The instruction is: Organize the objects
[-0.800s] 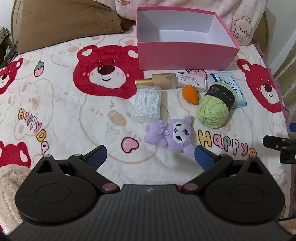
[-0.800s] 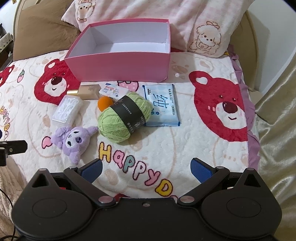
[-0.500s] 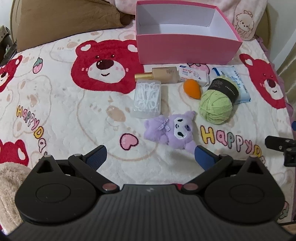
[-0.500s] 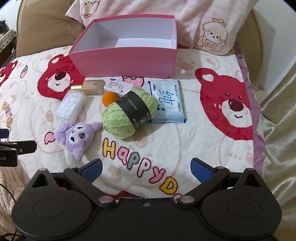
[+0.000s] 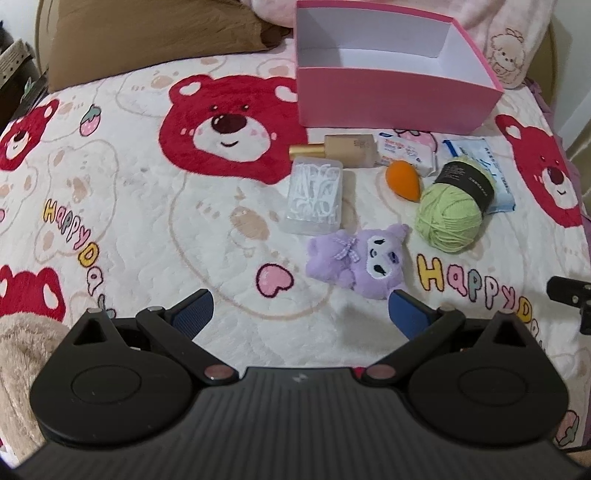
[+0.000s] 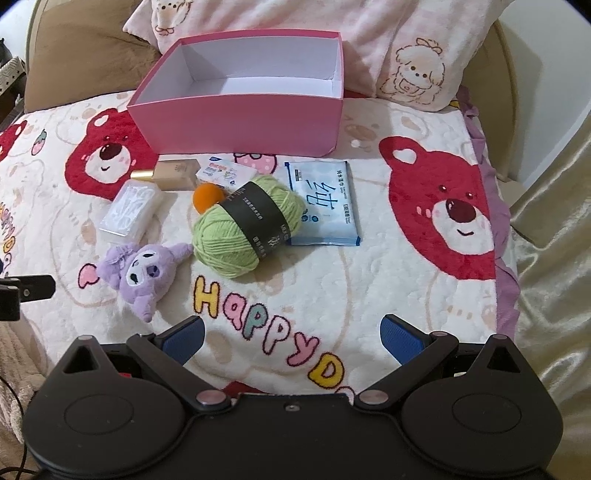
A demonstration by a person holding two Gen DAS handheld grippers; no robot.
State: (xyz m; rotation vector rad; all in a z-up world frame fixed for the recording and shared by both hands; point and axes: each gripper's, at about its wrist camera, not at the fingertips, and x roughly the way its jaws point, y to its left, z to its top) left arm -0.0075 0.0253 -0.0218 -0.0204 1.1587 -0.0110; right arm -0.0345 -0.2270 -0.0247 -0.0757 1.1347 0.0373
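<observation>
An empty pink box stands at the far side of the bed. In front of it lie a beige bottle, a small white packet, an orange sponge, a clear box of floss picks, a green yarn ball, a blue wipes pack and a purple plush. My left gripper hovers open just short of the plush. My right gripper hangs open above the blanket, nearer than the yarn. Both hold nothing.
A bear-print blanket covers the bed. A brown pillow and a pink pillow lie behind the box. The bed's right edge drops to a shiny cloth. A fluffy beige throw sits at the near left.
Both grippers have moved forward and slightly nearer the objects, which now look larger and lower in each view. Jaws stayed wide; nothing was touched.
</observation>
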